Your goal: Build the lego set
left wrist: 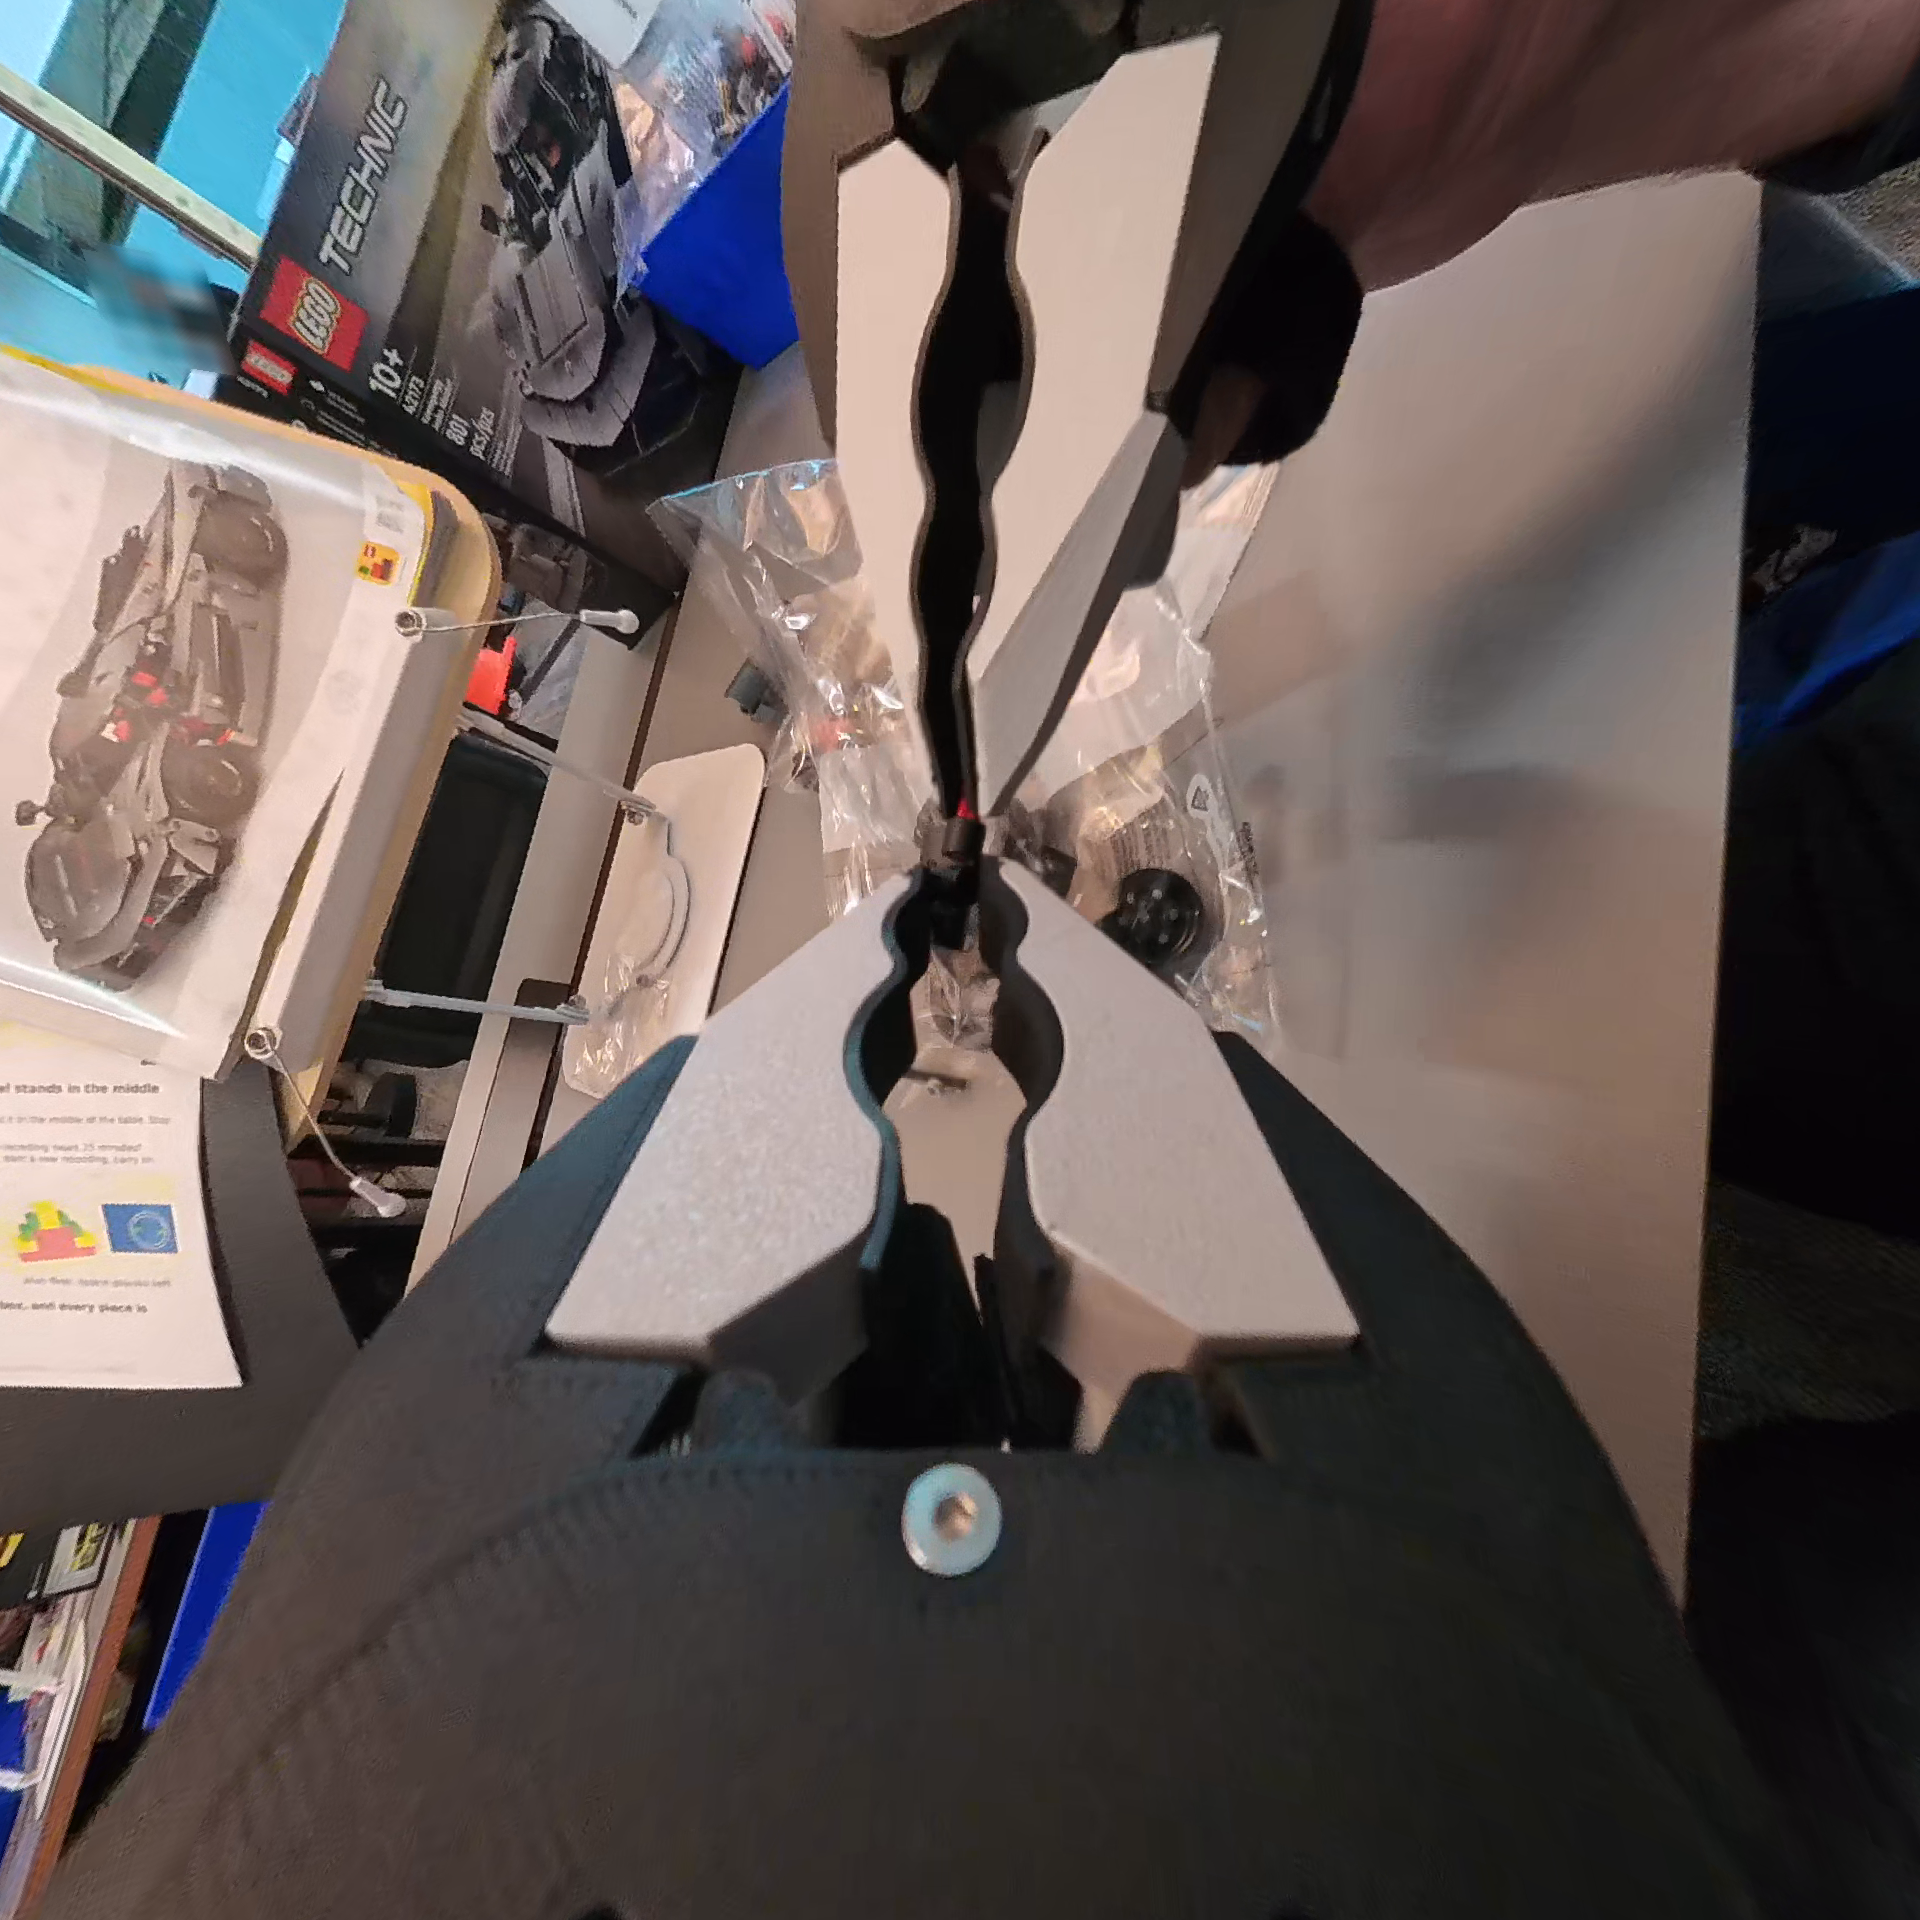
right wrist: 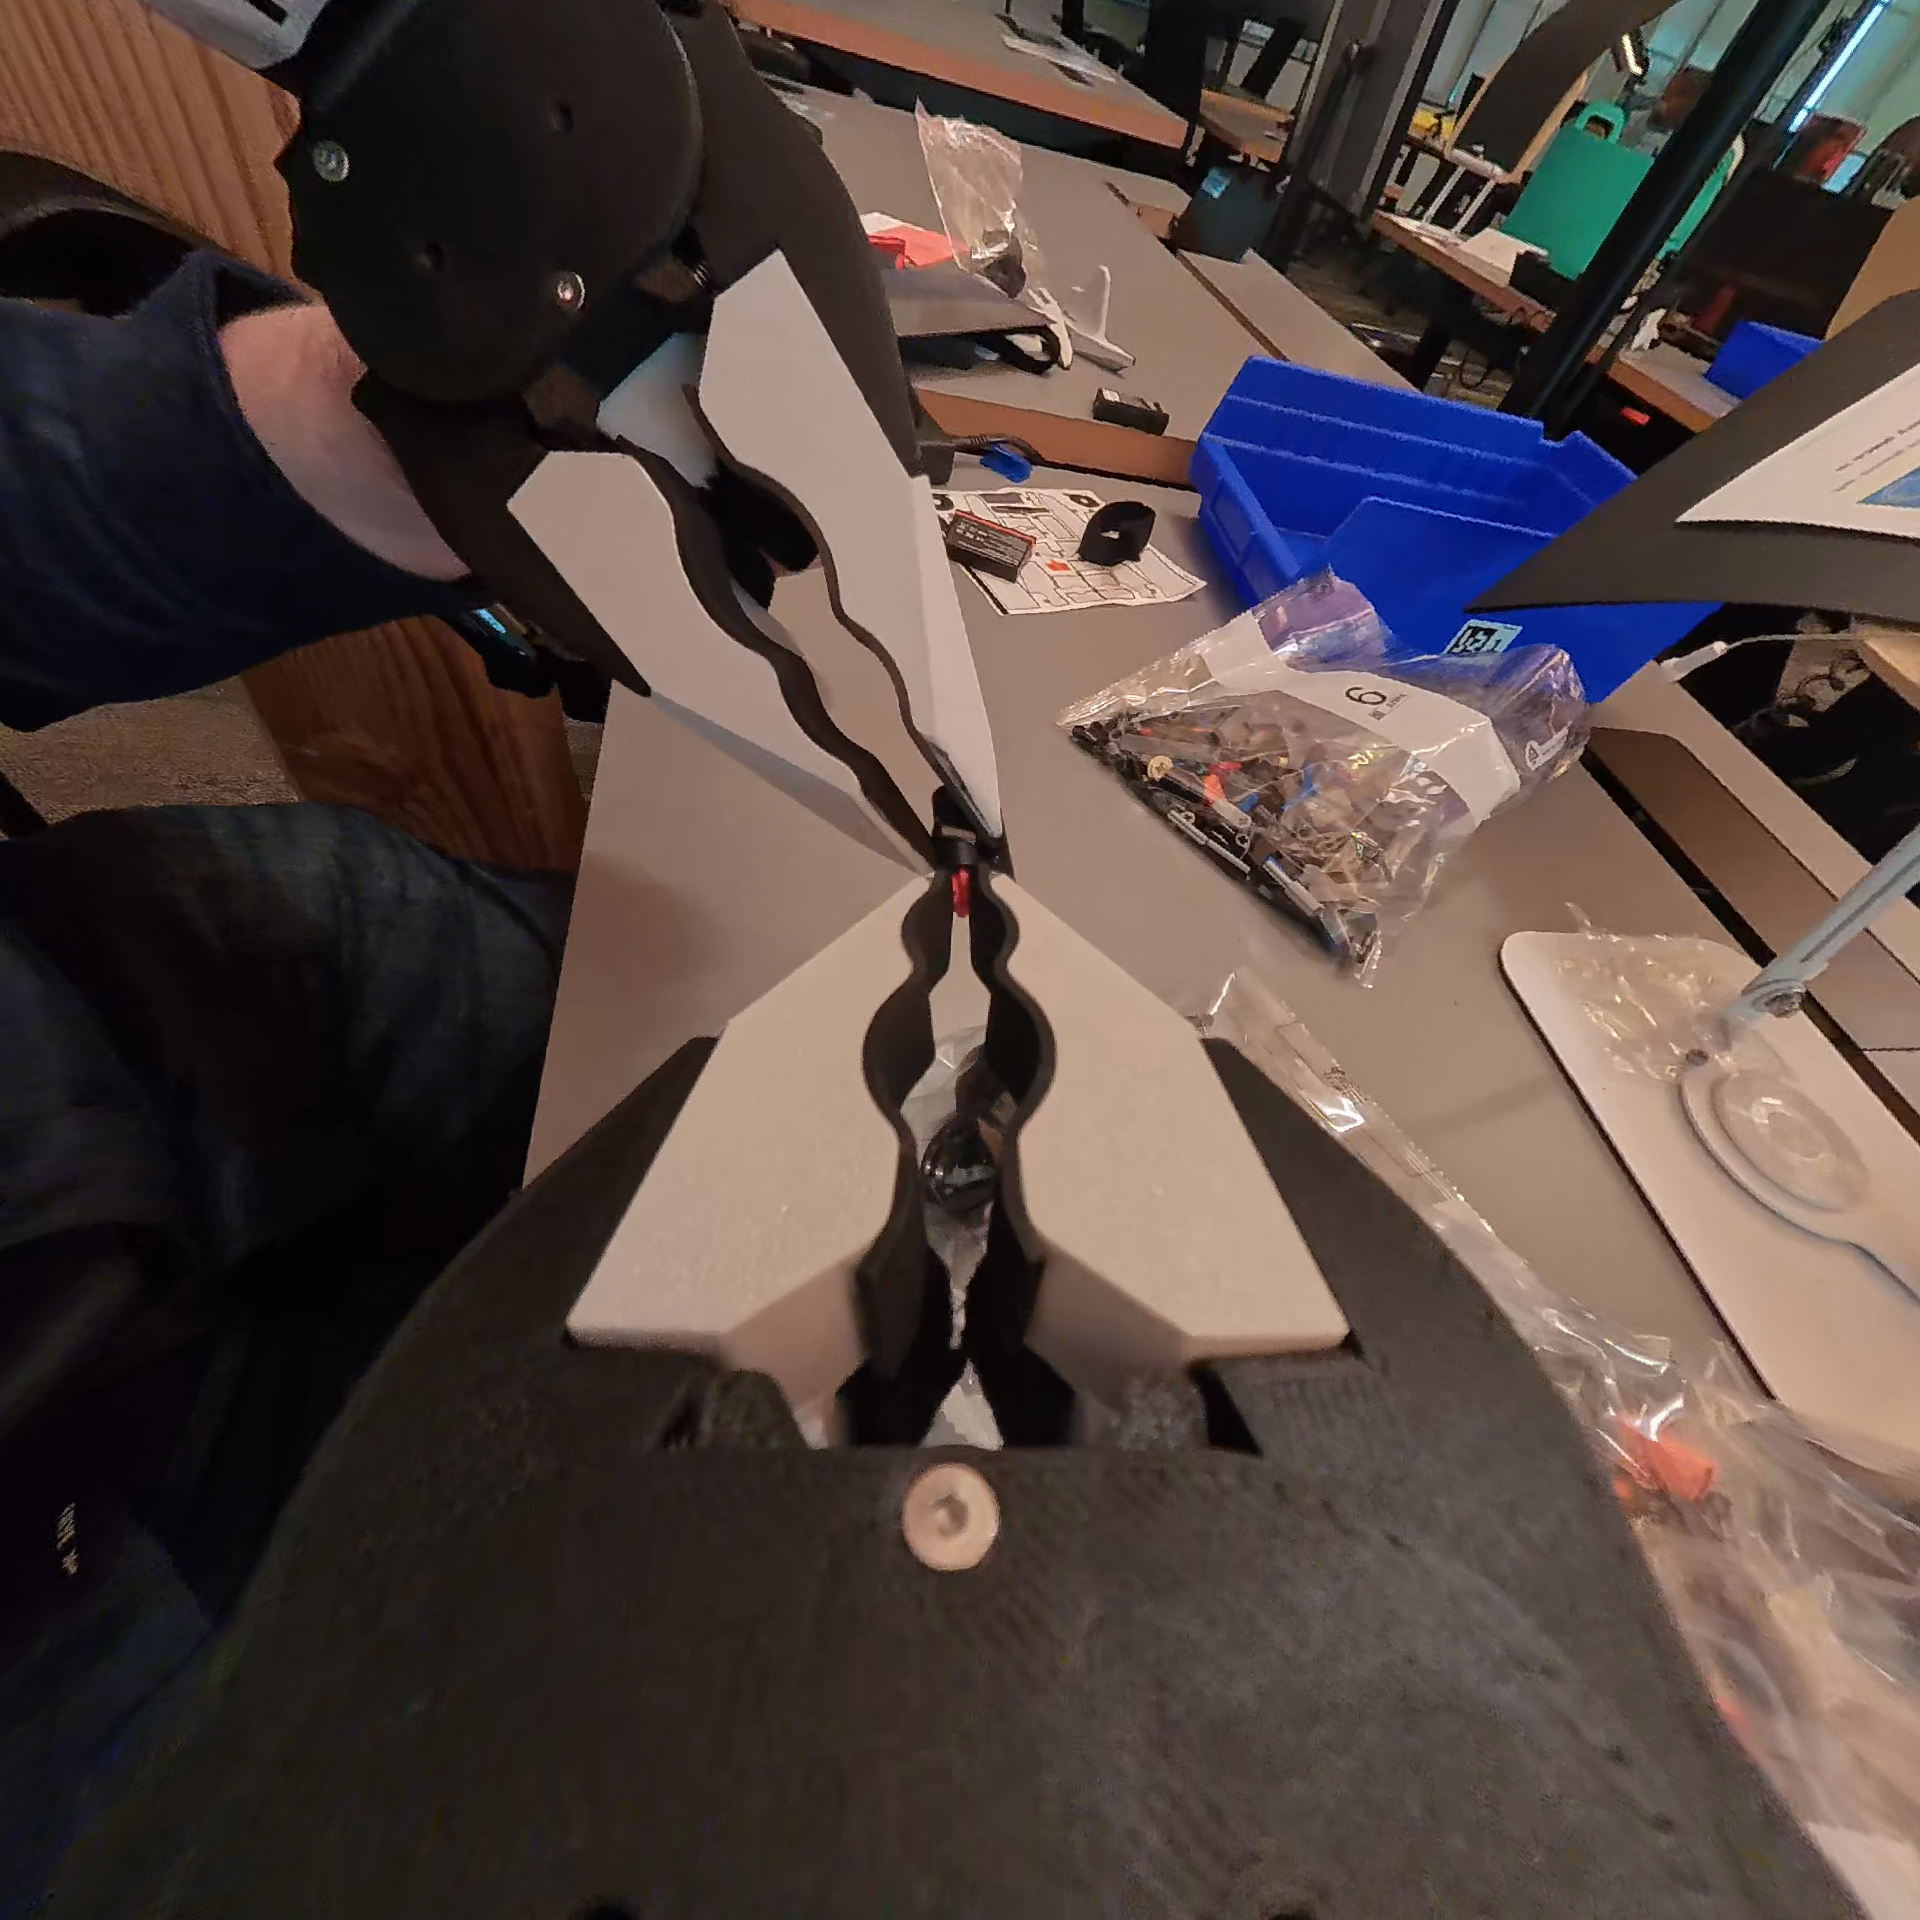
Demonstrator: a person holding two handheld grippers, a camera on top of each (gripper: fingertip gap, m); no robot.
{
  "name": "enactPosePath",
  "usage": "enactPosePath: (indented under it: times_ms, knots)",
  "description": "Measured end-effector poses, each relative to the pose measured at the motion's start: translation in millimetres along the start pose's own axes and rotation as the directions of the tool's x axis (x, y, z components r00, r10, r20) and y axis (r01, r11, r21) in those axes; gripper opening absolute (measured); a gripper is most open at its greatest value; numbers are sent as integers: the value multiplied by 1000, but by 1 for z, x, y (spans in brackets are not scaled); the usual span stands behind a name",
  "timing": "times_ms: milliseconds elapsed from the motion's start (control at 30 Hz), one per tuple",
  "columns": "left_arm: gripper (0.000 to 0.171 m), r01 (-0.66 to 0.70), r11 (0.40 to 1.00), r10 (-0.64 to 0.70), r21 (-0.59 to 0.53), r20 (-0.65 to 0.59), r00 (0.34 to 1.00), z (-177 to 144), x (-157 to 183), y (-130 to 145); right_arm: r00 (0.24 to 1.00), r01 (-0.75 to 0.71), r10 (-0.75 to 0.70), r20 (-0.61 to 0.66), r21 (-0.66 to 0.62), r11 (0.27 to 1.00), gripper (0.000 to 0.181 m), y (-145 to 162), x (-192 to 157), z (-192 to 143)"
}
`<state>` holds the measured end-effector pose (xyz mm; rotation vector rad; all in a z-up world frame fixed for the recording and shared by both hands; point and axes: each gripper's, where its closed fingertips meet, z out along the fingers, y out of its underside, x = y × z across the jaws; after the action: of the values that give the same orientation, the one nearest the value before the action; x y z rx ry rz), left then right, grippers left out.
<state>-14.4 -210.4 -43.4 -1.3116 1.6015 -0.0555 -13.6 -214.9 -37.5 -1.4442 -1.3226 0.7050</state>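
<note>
Pinching one small black-and-red piece [left wrist: 953, 837] tip-to-tip: left gripper [left wrist: 948, 894] and right gripper [right wrist: 961, 899], fingers both nearly closed.

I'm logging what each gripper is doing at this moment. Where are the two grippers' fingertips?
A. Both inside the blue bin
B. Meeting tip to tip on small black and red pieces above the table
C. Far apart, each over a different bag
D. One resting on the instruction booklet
B: the left gripper and right gripper close tip to tip on the small black piece and red piece, held above the grey table.
</note>
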Motion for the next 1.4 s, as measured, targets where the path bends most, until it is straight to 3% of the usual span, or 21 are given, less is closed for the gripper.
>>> enactPosePath:
  times_ms: [367, 400, 433, 467, 500, 533, 667, 767, 867, 1067, 1267, 1400]
  knots:
    - [8, 114, 988, -103, 102, -111, 989, -4, 17, -14, 997, 67, -67, 37, 1, 998, 1, 6, -15, -17]
    - [5, 120, 991, -117, 60, -56, 992, -9, 5, -1, 997, 77, -78, -21, -55, 996, 0, 17, -4, -22]
    - [3, 175, 981, -173, 86, -31, 984, -24, -9, 7, 994, 70, -77, -73, -94, 993, 0, 31, 10, -35]
    - [1, 262, 954, -254, 144, -73, 964, -40, -17, 8, 999, -5, 4, -36, -15, 1000, 0, 29, 12, -51]
    - [1, 261, 959, -252, 108, -89, 964, -45, -16, 17, 999, -37, 37, -20, 14, 999, 0, 29, 14, -60]
    - [3, 212, 976, -209, 48, -75, 975, -39, -11, 25, 999, -6, 4, -41, -41, 999, 0, 36, 15, -60]
    - [5, 204, 977, -197, 53, -115, 974, -18, 9, 15, 999, 19, -23, -38, -80, 997, 0, 36, 10, -61]
    - [7, 274, 959, -262, 77, -137, 955, -14, 9, 23, 993, -23, 16, -115, -63, 998, 0, 41, 22, -92]
    - [8, 264, 964, -259, 22, -135, 956, -4, 14, 33, 975, -74, 56, -215, -79, 994, 0, 55, 36, -129]
    - [8, 310, 950, -302, 42, -130, 944, 12, 11, 33, 915, -175, 132, -381, -80, 981, 0, 82, 62, -189]
    - [8, 364, 928, -353, 80, -125, 927, 20, 5, 31, 906, -199, 165, -391, -48, 979, 0, 82, 65, -199]
    - [8, 380, 921, -368, 87, -124, 921, 25, 2, 33, 895, -211, 150, -421, -103, 972, 0, 90, 69, -198]
